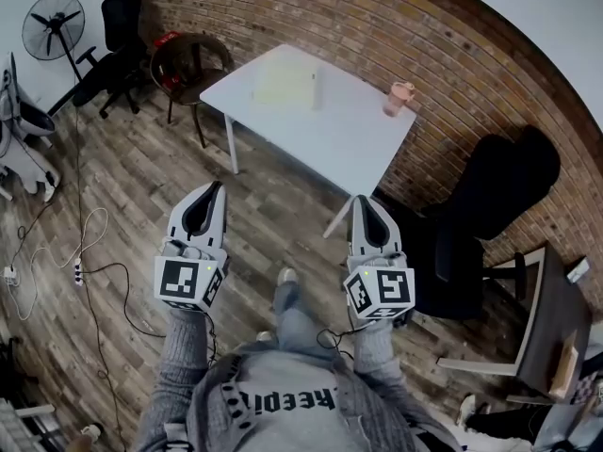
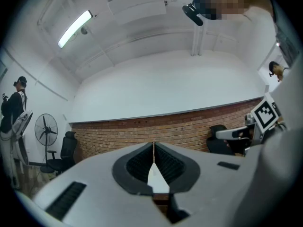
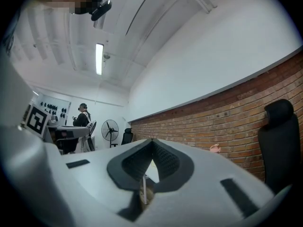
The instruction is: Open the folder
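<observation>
The folder (image 1: 283, 85) is a single flat, pale yellow rectangle. It lies closed on the far left part of the white table (image 1: 349, 144), close to the brick wall. The table is smooth and rectangular, on thin white legs. One pink cup (image 1: 399, 98) stands upright near the table's right-hand far corner, well apart from the folder. Nothing else sits on the table.

Your two grippers hang over the wooden plank floor on the near side of the table, not touching it. The left gripper (image 1: 215, 188) has its jaws pressed together and holds nothing. The right gripper (image 1: 361, 201) is just the same, closed and empty. Each is grey plastic with dark ribbed pads and carries one cube with square markers.

A round brown chair (image 1: 193, 64) stands at the table's left end, and a black office chair (image 1: 499, 191) stands to its right. A fan (image 1: 52, 22) stands further left of the table, and loose cables trail across the floor there.

Only the head view shows the folder. Both gripper views look above the tabletop at the brick wall, the white wall and the ceiling lights. The right gripper view catches the cup, and both show a person standing near the fan.
</observation>
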`<action>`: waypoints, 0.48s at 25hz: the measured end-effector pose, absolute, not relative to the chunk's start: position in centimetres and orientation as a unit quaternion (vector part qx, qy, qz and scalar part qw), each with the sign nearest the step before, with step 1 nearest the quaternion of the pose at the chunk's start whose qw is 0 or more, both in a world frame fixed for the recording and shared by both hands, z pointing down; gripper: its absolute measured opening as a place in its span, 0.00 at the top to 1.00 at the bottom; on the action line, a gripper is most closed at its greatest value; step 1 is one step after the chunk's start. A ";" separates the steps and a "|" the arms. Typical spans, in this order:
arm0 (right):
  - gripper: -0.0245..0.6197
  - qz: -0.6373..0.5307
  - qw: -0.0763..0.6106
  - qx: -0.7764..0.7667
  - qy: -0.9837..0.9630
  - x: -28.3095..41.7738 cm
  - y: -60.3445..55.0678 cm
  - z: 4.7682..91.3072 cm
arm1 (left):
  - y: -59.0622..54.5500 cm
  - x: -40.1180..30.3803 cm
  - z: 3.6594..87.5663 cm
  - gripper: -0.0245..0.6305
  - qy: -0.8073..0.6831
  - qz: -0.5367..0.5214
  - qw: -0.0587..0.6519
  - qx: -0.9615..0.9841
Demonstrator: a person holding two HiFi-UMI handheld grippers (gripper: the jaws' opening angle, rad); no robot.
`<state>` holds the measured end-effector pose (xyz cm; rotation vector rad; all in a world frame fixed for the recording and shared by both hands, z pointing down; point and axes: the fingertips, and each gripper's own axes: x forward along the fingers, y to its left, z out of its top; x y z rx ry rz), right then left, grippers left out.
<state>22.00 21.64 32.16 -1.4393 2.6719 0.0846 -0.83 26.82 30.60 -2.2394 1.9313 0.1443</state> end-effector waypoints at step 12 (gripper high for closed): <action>0.95 0.033 0.064 -0.453 0.888 17.0 8.8 31.5 | 15.6 -4.9 30.0 0.94 0.659 0.039 0.100 -0.745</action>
